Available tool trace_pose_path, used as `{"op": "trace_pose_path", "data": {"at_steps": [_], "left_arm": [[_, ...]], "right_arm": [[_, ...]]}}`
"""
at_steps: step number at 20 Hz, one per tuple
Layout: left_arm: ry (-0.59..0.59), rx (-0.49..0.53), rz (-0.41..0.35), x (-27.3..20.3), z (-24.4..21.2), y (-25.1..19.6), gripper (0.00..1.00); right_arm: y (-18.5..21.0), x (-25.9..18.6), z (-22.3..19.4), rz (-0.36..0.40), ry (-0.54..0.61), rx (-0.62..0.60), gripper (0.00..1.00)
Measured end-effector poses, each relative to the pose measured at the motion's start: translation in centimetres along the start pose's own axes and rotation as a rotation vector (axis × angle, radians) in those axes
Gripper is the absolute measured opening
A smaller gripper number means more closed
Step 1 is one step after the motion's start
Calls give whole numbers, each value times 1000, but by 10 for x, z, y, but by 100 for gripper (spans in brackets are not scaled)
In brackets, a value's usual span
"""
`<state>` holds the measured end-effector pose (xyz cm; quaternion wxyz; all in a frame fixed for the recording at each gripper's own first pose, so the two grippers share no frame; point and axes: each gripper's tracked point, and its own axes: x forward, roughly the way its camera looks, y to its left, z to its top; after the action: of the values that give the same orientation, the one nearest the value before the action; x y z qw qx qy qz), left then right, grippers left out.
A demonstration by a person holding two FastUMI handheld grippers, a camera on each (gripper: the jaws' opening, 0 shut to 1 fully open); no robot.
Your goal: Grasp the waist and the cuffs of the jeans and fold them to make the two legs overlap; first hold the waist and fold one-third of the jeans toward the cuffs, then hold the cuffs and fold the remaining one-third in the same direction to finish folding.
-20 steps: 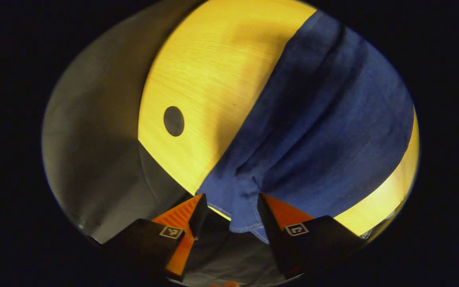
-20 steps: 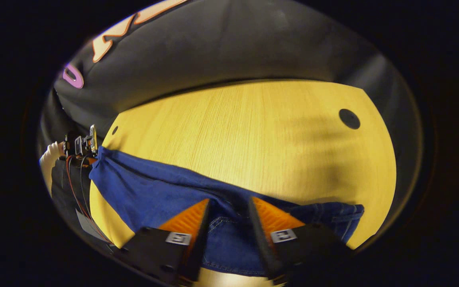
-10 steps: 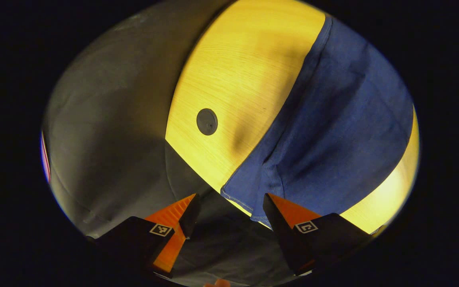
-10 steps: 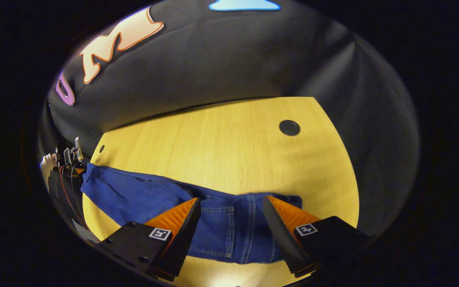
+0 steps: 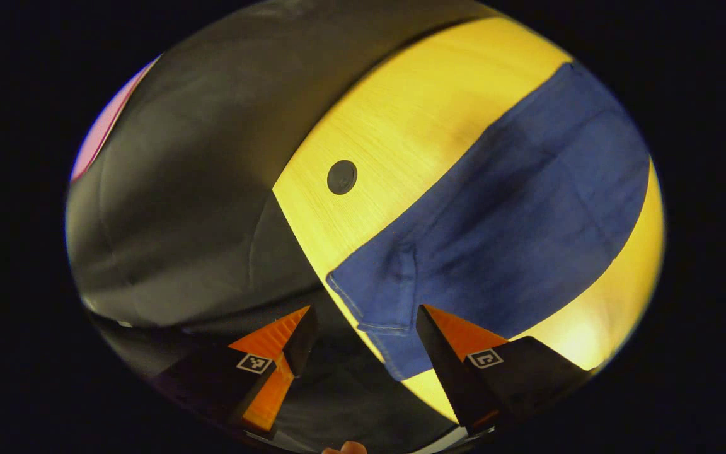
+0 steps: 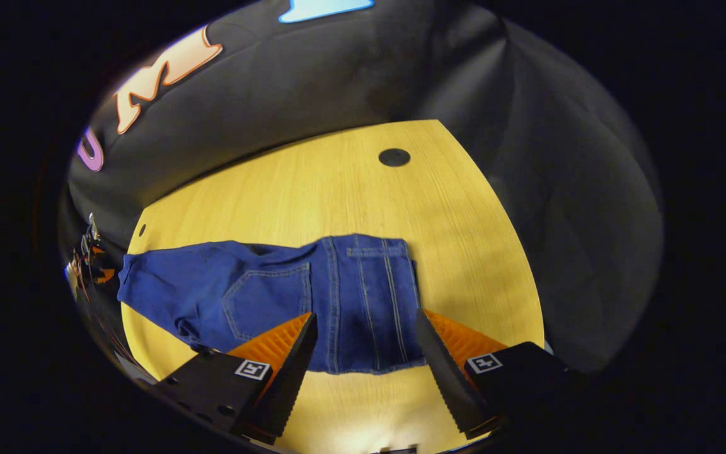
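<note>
On the yellow wooden surface lie blue denim jeans; both the left hand-held gripper and the right hand-held gripper are spread wide, holding nothing.

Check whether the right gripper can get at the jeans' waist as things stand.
Probably yes. The right gripper is open, its fingers apart just above the near edge of the jeans lying flat on the table, with nothing between them.

Warm overhead light is flooding the wooden table, pooling into glare along its near edge in both views. The jeans are staying sharp in the right gripper view, stitching legible, but softer in the left gripper view. Fisheye distortion is bowing the table's edges; the backdrop is falling into dimness.
</note>
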<state>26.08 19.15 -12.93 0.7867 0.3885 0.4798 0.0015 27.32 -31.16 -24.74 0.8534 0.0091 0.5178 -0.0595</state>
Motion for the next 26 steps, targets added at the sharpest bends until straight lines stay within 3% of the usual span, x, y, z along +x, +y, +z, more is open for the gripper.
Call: {"op": "trace_pose_path", "data": {"at_steps": [3, 6, 11, 15, 19, 20, 23, 26], "left_arm": [[-81, -247, -85, -2, -12, -36, 96], [-157, -436, -70, 3, -23, -47, 96], [-259, -576, -29, 7, -29, -54, 96], [-337, -724, -80, 17, -27, -61, 96], [-342, -756, -47, 14, -30, -56, 96], [-343, -754, -40, 15, -29, -58, 96], [-345, -779, -29, 19, -26, -57, 96], [-371, -856, -37, 13, -22, -50, 96]], "right_arm": [[-11, 4, -13, -8, 21, 2, 97], [-16, 8, -25, -4, 46, 5, 97], [-22, 25, -36, 3, 76, 4, 97], [-24, 34, -41, 17, 97, 15, 98], [-24, 38, -44, 20, 101, 11, 98], [-25, 39, -46, 19, 103, 7, 89], [-23, 40, -47, 27, 93, 22, 91], [-16, 43, -51, 51, 97, 87, 59]]}}
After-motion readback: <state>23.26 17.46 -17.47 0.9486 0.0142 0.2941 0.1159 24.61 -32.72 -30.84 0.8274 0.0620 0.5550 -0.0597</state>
